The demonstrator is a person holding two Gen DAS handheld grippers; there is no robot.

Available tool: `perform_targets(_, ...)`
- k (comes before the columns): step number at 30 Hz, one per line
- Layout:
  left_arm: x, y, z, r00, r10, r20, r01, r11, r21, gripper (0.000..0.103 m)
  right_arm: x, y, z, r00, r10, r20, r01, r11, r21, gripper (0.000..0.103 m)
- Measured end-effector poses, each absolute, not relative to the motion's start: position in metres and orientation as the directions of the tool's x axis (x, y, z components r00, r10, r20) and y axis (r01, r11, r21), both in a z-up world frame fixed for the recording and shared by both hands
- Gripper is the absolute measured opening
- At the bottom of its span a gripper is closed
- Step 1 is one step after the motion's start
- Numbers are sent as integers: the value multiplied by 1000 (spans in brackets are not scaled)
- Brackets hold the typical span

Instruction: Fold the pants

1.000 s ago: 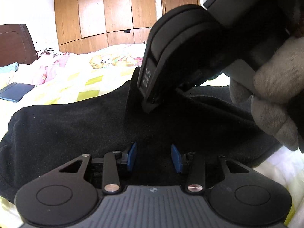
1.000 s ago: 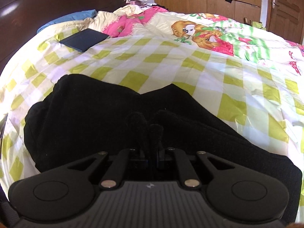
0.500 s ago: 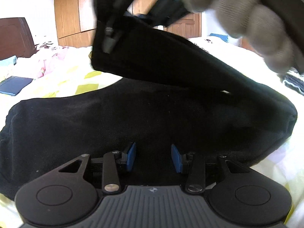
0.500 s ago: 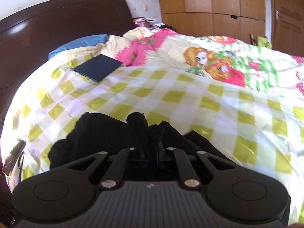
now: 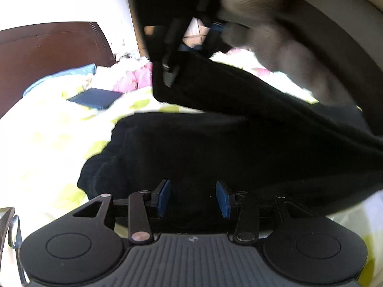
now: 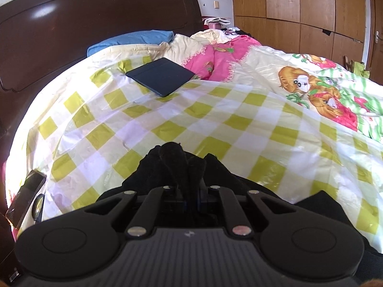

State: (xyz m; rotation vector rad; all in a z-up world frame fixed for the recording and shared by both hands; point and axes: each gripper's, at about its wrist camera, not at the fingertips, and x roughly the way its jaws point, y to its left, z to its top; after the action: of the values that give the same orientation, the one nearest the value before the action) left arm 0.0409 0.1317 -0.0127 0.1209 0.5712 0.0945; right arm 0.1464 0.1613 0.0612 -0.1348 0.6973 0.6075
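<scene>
Black pants [image 5: 215, 148] lie on the checked bedspread. My left gripper [image 5: 192, 197] is open, its blue pads apart just above the lower layer of the pants. My right gripper [image 6: 185, 179] is shut on a bunched edge of the pants [image 6: 172, 160] and holds it up off the bed. In the left wrist view the right gripper [image 5: 171, 71] and a gloved hand [image 5: 287, 55] carry that lifted layer [image 5: 263, 95] over the lower one toward the left.
A dark blue tablet case [image 6: 160, 76] lies near the pillows. A blue pillow [image 6: 131, 39] and dark headboard [image 6: 83, 24] stand behind. A phone [image 6: 26, 198] rests at the bed's left edge. Wooden wardrobes [image 6: 299, 7] line the back wall.
My right gripper has lifted the pinched pants edge up and carried it leftward over the lower layer. The left gripper stayed open and turned toward the headboard.
</scene>
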Motion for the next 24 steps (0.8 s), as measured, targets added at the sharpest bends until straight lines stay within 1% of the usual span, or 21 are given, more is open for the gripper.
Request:
perform_targets(7,42,148,-22,829,81,-553,-65,997,49,56,133,196,73,613,520,-595,-624,781,39,9)
perform_targets(9,45,156,-23,826,57,-561,-62,998,10,56,132,210,67,611,510,-605,-634,773,11,9)
perform_targets(11,46,163,-24,828,40,-560,-61,998,-20,56,136,221,55,588,505,-632,-639,769,21,9)
perform_targets(13,46,162,-24,830,38,-557,-58,998,-18,56,139,232,41,575,492,-654,-635,772,22,9)
perform_targets(16,46,160,-25,832,45,-553,-55,998,-1,56,138,242,25,575,481,-662,-642,767,-1,9)
perform_targets(18,41,160,-26,834,43,-551,-53,999,-3,56,138,244,17,555,487,-675,-645,764,21,12)
perform_targets(19,39,159,-26,834,41,-550,-52,999,-4,56,140,244,14,515,497,-699,-656,753,51,17)
perform_targets(20,38,159,-26,834,40,-550,-51,999,-5,56,140,244,10,469,509,-722,-672,736,82,24)
perform_targets(22,35,156,-25,835,40,-549,-49,999,-2,56,136,241,10,435,536,-724,-703,704,98,28)
perform_targets(24,31,163,-31,837,38,-545,-48,999,-5,56,133,233,17,411,560,-719,-729,676,110,30)
